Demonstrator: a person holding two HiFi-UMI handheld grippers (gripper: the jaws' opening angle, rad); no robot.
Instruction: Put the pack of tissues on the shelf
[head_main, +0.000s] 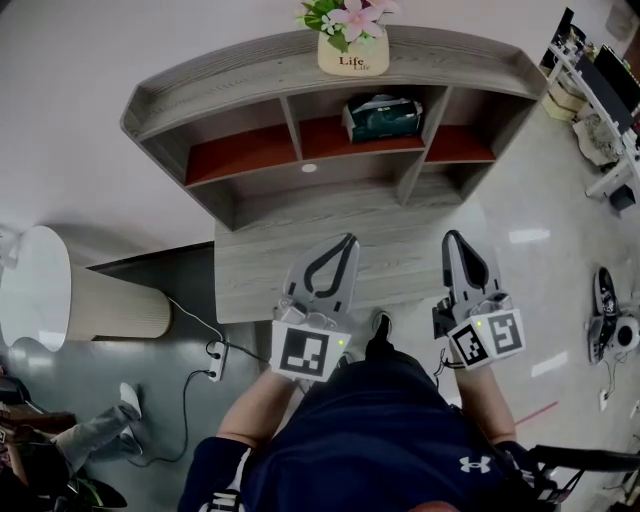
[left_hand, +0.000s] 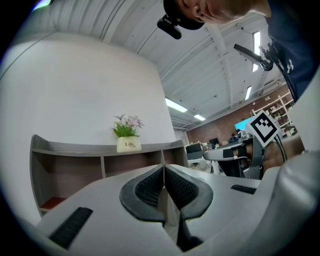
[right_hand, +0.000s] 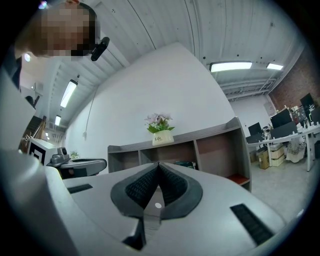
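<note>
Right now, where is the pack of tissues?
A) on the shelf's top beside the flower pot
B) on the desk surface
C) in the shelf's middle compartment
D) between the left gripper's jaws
C: the pack of tissues lies in the middle compartment of the shelf, seen in the head view.

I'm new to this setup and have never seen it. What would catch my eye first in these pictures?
A pot of pink flowers stands on top of the grey shelf, and the dark pack of tissues lies in its middle compartment. Nearer, the left gripper and right gripper hang side by side over the desk, both shut and empty.
</note>
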